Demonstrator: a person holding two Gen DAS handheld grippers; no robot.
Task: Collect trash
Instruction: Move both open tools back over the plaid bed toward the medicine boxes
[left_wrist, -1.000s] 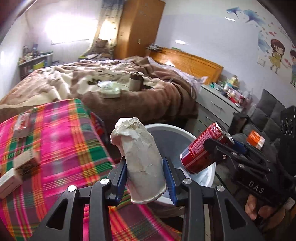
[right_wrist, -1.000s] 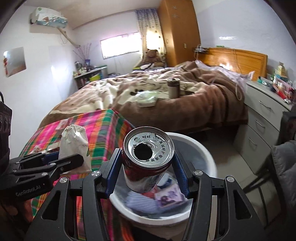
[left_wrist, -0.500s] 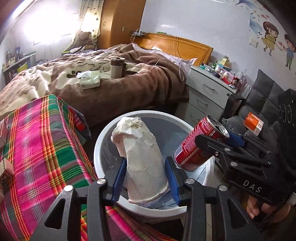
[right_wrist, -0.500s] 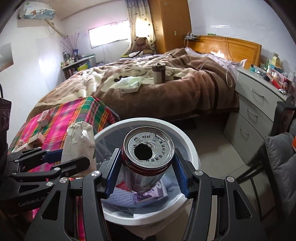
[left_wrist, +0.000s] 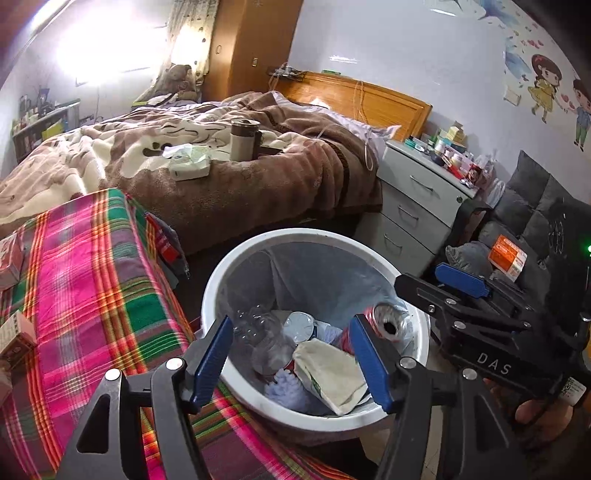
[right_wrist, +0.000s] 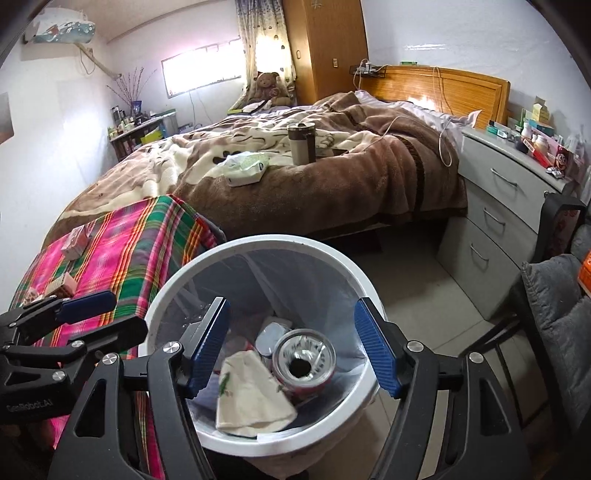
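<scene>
A white trash bin with a grey liner stands beside the plaid-covered table; it also shows in the right wrist view. Inside lie a crumpled paper cup, a red can, a clear plastic bottle and other scraps. My left gripper is open and empty above the bin's near rim. My right gripper is open and empty above the bin. The right gripper shows at the right in the left wrist view.
The plaid-covered table lies to the left with small cartons. A bed with a brown blanket, a tumbler and a tissue pack is behind. A grey drawer unit and dark chair are to the right.
Both grippers opened over the bin. The paper cup dropped from the left and the red can from the right; both now lie in the bin.
</scene>
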